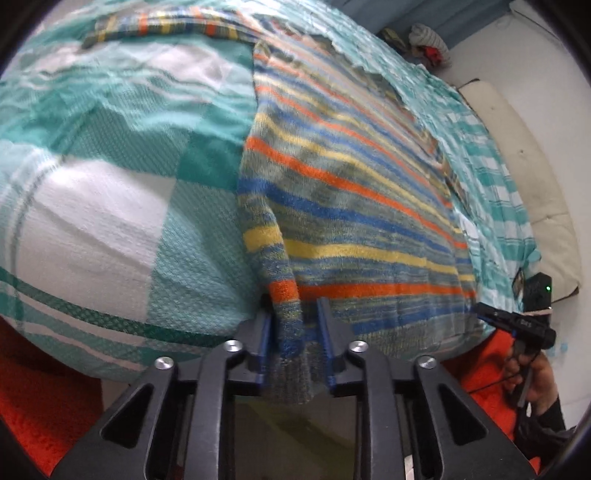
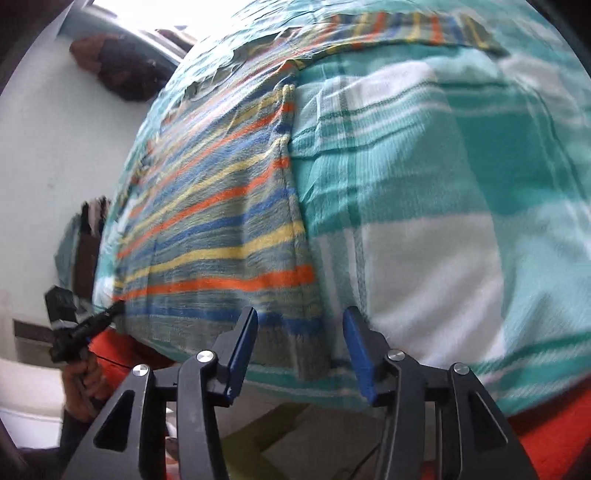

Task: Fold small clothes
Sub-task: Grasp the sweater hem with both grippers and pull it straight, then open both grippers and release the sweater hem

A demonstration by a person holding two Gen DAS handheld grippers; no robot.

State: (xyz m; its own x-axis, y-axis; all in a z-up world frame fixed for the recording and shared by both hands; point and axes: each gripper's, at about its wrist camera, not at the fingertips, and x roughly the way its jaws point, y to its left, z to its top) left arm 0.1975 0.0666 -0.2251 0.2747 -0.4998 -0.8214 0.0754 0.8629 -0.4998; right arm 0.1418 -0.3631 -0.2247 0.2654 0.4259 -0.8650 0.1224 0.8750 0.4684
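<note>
A small striped knit sweater, with orange, yellow, blue and grey bands, lies on a teal and white checked cloth. My left gripper is shut on the sweater's sleeve end at its near left corner. The sweater also shows in the right wrist view. My right gripper is open at the sweater's near right hem corner, its fingers on either side of the edge and not closed on it. The other sleeve lies stretched out at the far side.
The checked cloth covers a raised surface. A cream cushion lies on the white floor to the right. Folded clothes sit at the far right. Orange fabric shows below the near edge.
</note>
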